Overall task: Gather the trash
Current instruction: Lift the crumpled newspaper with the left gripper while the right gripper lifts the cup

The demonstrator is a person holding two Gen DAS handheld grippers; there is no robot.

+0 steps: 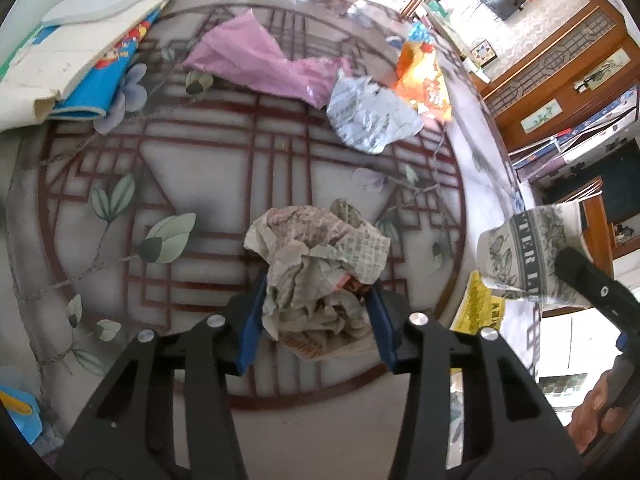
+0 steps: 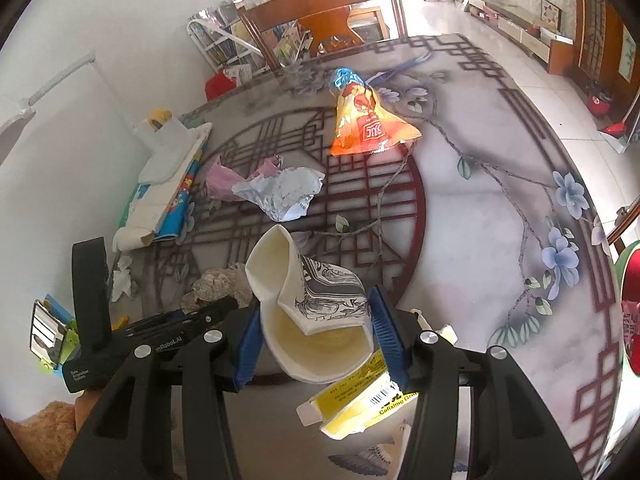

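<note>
The left hand-held gripper (image 1: 314, 312) pinches a crumpled wad of grey-green printed newspaper (image 1: 316, 272) between its blue pads, just over the patterned glass-topped table (image 1: 224, 168). Ahead of it and a little to the right lies a crumpled sheet of pale blue-white printed paper (image 1: 368, 116), touching a wrinkled pink plastic bag (image 1: 260, 60) on the left and an orange snack wrapper (image 1: 424, 80) on the right. Far to its left sits a stack of white and blue foam mats (image 1: 80, 60).

The right hand-held gripper (image 2: 316, 336) squeezes a crushed white paper cup with a black ink-drawing print (image 2: 316, 312), its wall folded inward between the blue pads. Just below the cup, on the table, lies an opened yellow and white cardboard medicine box (image 2: 360, 404). The orange snack wrapper lies well ahead.
</note>
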